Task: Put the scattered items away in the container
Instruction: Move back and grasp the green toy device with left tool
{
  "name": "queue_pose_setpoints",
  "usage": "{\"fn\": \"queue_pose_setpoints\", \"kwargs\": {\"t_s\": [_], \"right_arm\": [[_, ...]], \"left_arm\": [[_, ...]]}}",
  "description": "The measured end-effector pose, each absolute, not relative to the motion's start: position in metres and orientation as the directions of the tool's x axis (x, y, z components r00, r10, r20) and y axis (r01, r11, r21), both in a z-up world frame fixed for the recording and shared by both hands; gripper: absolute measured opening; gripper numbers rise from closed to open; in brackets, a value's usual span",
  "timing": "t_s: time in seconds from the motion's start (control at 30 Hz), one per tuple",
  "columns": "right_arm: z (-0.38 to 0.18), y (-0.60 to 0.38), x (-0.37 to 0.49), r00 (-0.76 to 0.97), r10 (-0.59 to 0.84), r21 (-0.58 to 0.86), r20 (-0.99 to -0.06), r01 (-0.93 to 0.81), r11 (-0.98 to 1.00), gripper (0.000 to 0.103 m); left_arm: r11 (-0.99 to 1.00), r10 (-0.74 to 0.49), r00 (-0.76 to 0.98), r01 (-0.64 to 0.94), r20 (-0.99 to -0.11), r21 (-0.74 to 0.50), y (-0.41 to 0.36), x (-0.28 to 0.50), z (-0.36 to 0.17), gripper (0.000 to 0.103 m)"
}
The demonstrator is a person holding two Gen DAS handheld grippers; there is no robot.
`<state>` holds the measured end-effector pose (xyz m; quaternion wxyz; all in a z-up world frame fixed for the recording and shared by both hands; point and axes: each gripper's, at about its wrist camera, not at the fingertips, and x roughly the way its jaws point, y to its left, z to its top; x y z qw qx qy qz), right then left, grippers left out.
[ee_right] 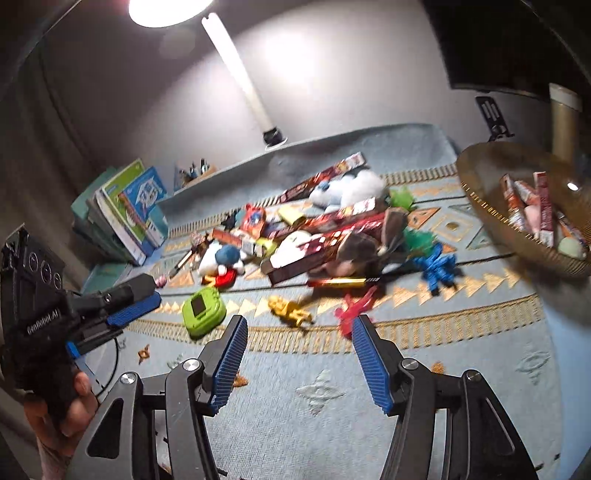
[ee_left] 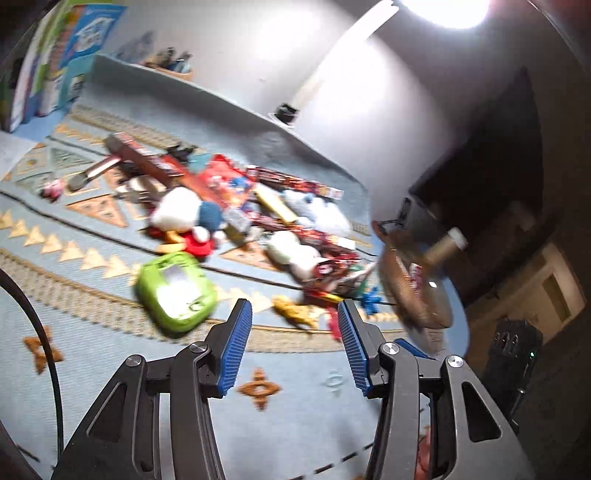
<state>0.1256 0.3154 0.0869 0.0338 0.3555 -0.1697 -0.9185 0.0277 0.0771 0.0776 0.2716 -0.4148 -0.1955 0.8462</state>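
- Left gripper (ee_left: pixel 294 314): jaws stood apart and empty above the rug (ee_left: pixel 295 417). The green toy case (ee_left: pixel 176 291) lay just ahead to its left; its smooth, rounded shell would probably slip from the ribbed pads (ee_left: pixel 236 343) unless gripped squarely.
- Right gripper (ee_right: pixel 299 328): jaws likewise spread, nothing between them. The yellow figure (ee_right: pixel 290 310) and red figure (ee_right: pixel 354 308) lay close together just beyond the tips; a hasty closure risked catching both or flicking one away.
- Scattered items (ee_right: pixel 325 236): boxes, plush toys and figures were heaped mid-rug, so lifting one piece could topple its neighbours.
- Woven basket (ee_right: pixel 517 236): the container stood at the right edge, already holding several boxes; a careless drop might bounce out.
- Setting: patterned pale-blue rug, plain wall, books (ee_right: pixel 129 206) stacked at the left, bright lamp (ee_right: pixel 170 9) overhead.
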Motion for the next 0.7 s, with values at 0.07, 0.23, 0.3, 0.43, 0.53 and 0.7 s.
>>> {"fn": "queue_pose_setpoints", "kwargs": {"t_s": [0.07,0.23,0.3,0.43,0.53,0.7], "right_arm": [[0.066,0.297,0.118,-0.733,-0.166,0.286,-0.66,-0.04,-0.957,0.057],[0.037,0.273,0.104,-0.713,-0.118,0.183,-0.692,-0.015,-0.983,0.057],[0.034,0.276,0.103,-0.709,-0.118,0.19,-0.695,-0.023,-0.981,0.057],[0.03,0.291,0.098,-0.697,-0.164,0.273,-0.698,-0.047,-0.961,0.058],[0.029,0.299,0.097,-0.696,-0.18,0.308,-0.695,-0.063,-0.949,0.059],[0.027,0.294,0.096,-0.685,-0.192,0.3,-0.703,-0.04,-0.953,0.059]], "left_arm": [[-0.813,0.565,-0.538,-0.233,-0.626,-0.533,0.058,0.024,0.064,0.056],[-0.848,0.505,-0.545,-0.168,-0.669,-0.503,0.031,0.014,0.036,0.057],[-0.862,0.484,-0.547,-0.164,-0.683,-0.479,0.032,0.011,0.029,0.057],[-0.877,0.464,-0.549,-0.173,-0.695,-0.449,0.038,0.001,0.02,0.057],[-0.894,0.442,-0.55,-0.199,-0.709,-0.403,0.048,-0.011,0.019,0.057],[-0.92,0.391,-0.54,-0.22,-0.745,-0.324,0.063,-0.036,0.015,0.059]]}}
